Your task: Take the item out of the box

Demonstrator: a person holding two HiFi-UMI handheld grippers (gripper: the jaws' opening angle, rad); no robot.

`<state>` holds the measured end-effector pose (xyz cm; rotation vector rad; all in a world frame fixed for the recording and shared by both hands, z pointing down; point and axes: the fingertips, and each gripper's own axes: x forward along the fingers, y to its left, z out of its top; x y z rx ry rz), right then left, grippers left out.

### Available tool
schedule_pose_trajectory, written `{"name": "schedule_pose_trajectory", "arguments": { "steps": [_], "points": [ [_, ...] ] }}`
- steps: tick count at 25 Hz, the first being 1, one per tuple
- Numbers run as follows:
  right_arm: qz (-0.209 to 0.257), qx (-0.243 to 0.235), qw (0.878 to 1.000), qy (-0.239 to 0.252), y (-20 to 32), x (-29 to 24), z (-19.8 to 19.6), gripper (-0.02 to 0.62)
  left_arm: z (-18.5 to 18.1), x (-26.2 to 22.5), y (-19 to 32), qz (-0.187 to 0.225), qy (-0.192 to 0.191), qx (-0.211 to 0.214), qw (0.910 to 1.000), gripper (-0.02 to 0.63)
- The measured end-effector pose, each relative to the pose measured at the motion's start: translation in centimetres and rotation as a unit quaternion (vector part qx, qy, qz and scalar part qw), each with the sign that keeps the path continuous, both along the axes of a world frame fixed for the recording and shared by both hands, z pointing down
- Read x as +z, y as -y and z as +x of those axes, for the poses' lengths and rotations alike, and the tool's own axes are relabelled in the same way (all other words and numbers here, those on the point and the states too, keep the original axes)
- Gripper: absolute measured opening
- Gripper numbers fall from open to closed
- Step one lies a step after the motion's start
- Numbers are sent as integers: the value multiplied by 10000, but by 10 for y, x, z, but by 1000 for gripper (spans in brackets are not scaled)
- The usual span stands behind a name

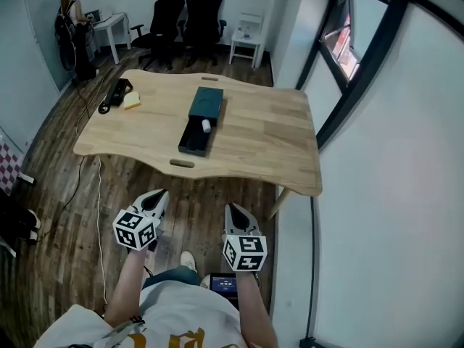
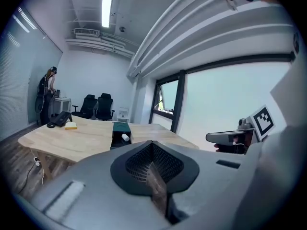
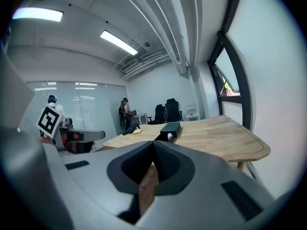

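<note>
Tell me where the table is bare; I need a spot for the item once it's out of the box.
Right of the box, the table is bare to its window-side edge; the near-left stretch is bare too. Crowded only at the far-left corner: black device and yellow pad.

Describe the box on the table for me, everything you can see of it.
The box is long, low and dark, teal on top. It lies flat near the middle of the wooden table, its length running toward the far edge. The cover sits over the far half, leaving the near half an open tray. A small white item lies in the tray by the cover's edge. Only the table touches it outside.
</note>
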<state>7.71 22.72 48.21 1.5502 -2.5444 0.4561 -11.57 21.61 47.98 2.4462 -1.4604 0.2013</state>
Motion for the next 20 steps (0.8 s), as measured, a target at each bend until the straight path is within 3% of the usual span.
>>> {"name": "schedule_pose_trajectory", "arguments": {
  "steps": [10, 20],
  "points": [
    [-91, -37, 9999, -73, 43, 12, 13, 6, 7, 12, 45, -83, -66, -86, 9999, 1],
    [-90, -67, 9998, -172, 157, 25, 10, 6, 13, 26, 164, -47, -99, -21, 9999, 1]
  ]
}}
